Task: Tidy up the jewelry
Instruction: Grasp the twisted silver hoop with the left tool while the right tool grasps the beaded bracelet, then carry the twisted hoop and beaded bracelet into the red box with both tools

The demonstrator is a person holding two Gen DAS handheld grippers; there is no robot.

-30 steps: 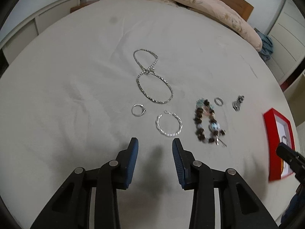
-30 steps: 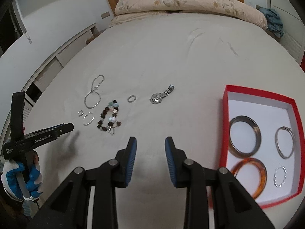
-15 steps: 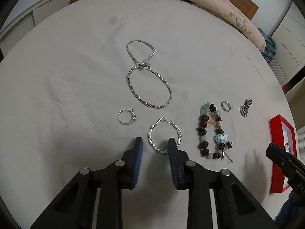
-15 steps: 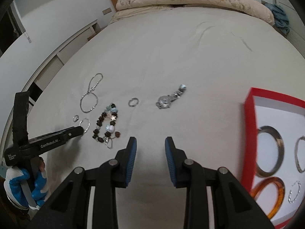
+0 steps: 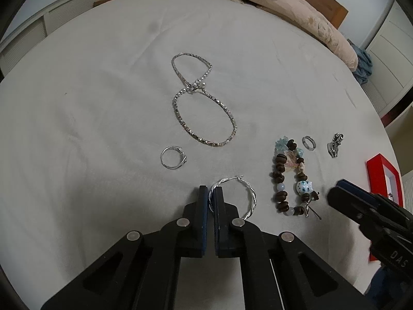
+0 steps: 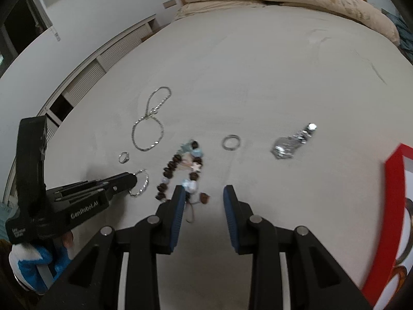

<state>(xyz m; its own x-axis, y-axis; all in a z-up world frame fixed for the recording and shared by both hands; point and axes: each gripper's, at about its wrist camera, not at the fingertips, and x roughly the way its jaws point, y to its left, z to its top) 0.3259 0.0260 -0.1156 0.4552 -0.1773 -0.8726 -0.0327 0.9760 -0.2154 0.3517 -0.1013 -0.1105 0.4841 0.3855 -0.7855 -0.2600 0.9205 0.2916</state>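
Observation:
My left gripper (image 5: 211, 193) is shut on the near left edge of a twisted silver hoop earring (image 5: 251, 199), which lies on the white bedsheet; it also shows in the right wrist view (image 6: 144, 182). A brown and blue beaded bracelet (image 5: 290, 178) lies right of it. My right gripper (image 6: 204, 193) is open and empty, its left finger just above the bracelet's (image 6: 180, 170) near end. A silver chain necklace (image 5: 204, 103), a silver ring (image 5: 172, 158), a small band ring (image 5: 309, 143) and a silver watch (image 5: 335, 145) lie around. The red box (image 6: 395, 206) is at the right.
The bed (image 5: 103, 77) is broad and white, with a folded floral quilt (image 5: 284, 0) along its far edge. White cabinets (image 6: 116, 54) run along the left side. The red box holds bangles, mostly cut off by the right wrist view's edge.
My left gripper moved forward and closed on the hoop earring's edge. My right gripper swung left, from beside the red box to over the beaded bracelet.

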